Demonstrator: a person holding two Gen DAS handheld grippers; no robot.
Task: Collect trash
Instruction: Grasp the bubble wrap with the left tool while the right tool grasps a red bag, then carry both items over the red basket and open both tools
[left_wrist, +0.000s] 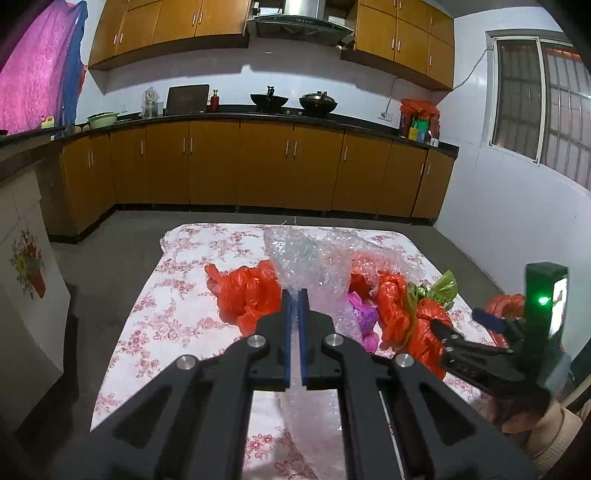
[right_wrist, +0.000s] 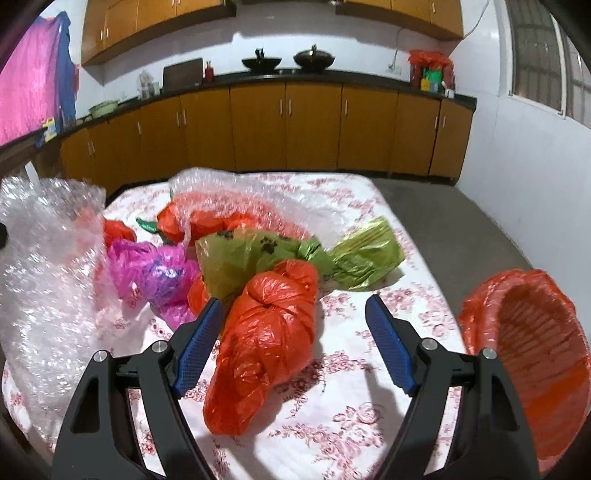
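**Bubble wrap pinched, red bag between open pads**

Clear crumpled bubble wrap sheet (left_wrist: 310, 266) lies on floral-clothed worktop (left_wrist: 177, 295), pinched in closed left claw (left_wrist: 295, 295). Knotted red plastic bag (right_wrist: 266, 332) sits between wide-open, empty right claw (right_wrist: 295, 314). Green paw-print bag (right_wrist: 295, 254) and magenta bag (right_wrist: 155, 273) just behind. Red-lined wicker basket (right_wrist: 535, 350) at right. No legible writing.

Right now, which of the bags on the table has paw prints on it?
The green bag, knotted in the middle, lying behind the tied orange bag. The orange and pink ones are plain.
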